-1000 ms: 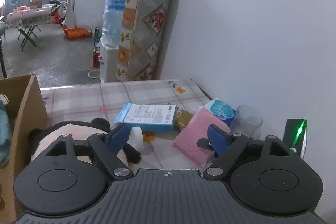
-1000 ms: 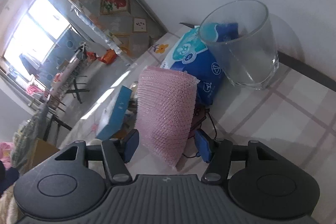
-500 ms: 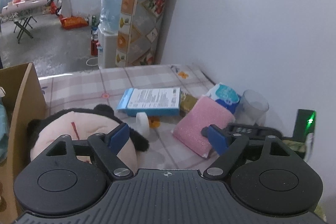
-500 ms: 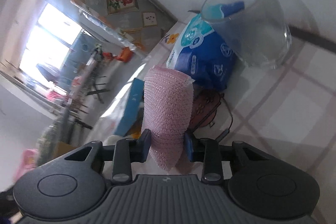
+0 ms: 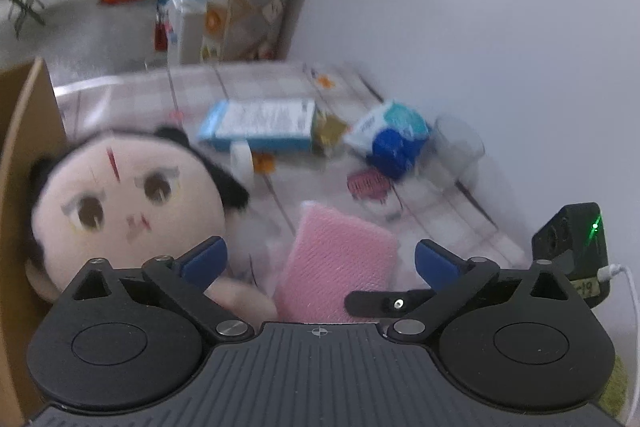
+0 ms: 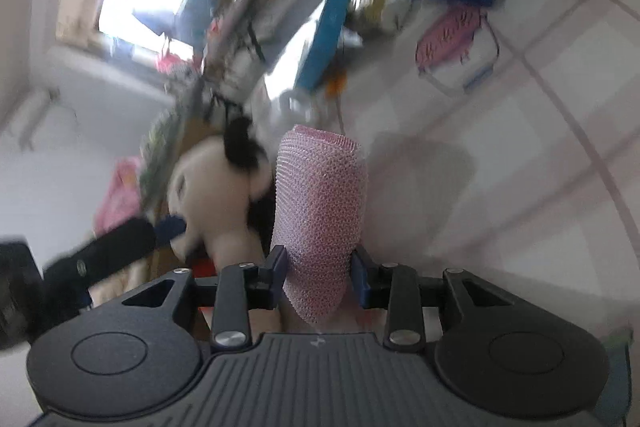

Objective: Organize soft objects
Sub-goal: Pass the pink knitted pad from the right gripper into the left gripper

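A pink mesh sponge (image 6: pixel 320 203) stands upright between the pads of my right gripper (image 6: pixel 320 269), which press on its lower end while the jaws ease slightly apart. The sponge is lifted off the checked tablecloth. In the left wrist view the same sponge (image 5: pixel 336 267) hangs between the wide jaws of my left gripper (image 5: pixel 320 259), which are opening and touch nothing. A plush doll (image 5: pixel 120 203) with a pale face and black hair lies left of the sponge, against a cardboard box (image 5: pixel 24 147). The doll (image 6: pixel 212 195) also shows in the right wrist view.
Further back on the table lie a blue box (image 5: pixel 260 125), a white tape roll (image 5: pixel 242 159), a blue tissue pack (image 5: pixel 388 135), a clear glass (image 5: pixel 456 151) and a pink comb (image 5: pixel 368 185). A black device (image 5: pixel 572 247) with a green light stands by the wall on the right.
My right gripper closed on the pink sponge, lifted it and carried it left toward the doll. My left gripper tilted down and its jaws widened; the doll's face came into view.
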`<state>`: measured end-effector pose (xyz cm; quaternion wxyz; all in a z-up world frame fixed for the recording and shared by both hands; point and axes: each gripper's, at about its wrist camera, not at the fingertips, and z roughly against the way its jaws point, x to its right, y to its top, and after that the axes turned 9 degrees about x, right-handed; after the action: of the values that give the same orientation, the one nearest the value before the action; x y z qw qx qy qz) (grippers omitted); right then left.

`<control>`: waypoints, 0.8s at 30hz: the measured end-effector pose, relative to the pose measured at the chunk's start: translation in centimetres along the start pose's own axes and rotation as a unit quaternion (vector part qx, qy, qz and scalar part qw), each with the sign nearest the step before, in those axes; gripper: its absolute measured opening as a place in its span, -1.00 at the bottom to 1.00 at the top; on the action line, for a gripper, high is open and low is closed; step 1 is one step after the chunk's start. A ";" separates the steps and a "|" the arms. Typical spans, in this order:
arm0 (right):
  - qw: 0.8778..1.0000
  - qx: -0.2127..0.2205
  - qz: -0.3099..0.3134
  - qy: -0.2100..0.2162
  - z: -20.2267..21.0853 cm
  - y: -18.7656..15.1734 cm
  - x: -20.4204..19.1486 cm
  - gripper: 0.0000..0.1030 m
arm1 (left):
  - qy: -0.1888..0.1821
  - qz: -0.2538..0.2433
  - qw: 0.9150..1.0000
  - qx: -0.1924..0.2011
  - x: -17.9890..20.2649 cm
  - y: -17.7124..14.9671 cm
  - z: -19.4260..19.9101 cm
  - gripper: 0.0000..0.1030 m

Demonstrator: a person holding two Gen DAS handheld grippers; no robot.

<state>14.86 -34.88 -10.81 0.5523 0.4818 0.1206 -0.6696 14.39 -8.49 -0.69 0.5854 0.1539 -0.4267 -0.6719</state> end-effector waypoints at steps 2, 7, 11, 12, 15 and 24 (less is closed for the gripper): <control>1.000 -0.008 0.008 -0.006 0.2 -0.6 0.1 -0.36 | -0.005 0.005 1.000 -0.017 0.0 -0.7 0.0 0.96; 1.000 0.023 0.009 -0.001 1.7 -0.7 0.3 -0.16 | -0.004 -0.037 0.998 -0.047 1.0 -2.3 -0.2 0.98; 0.999 0.052 0.002 -0.005 3.4 -0.7 0.8 -0.08 | -0.016 -0.072 0.995 -0.063 2.3 -3.1 -0.6 0.99; 0.998 0.061 0.001 -0.008 3.4 -0.3 0.9 -0.02 | -0.012 -0.081 0.995 -0.061 2.7 -3.2 -0.8 0.99; 0.997 0.082 0.000 -0.016 4.8 -0.2 1.4 0.07 | -0.003 -0.101 0.993 -0.062 3.8 -3.4 -2.0 0.99; 0.988 0.145 0.002 -0.046 7.4 -0.1 2.4 0.12 | 0.043 -0.121 0.989 -0.077 6.6 -3.5 -6.8 0.99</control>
<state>11.19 -41.48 -9.01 0.4829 0.5255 -0.0048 -0.7004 15.15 -17.38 -5.35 0.5278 0.1874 -0.3264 -0.7614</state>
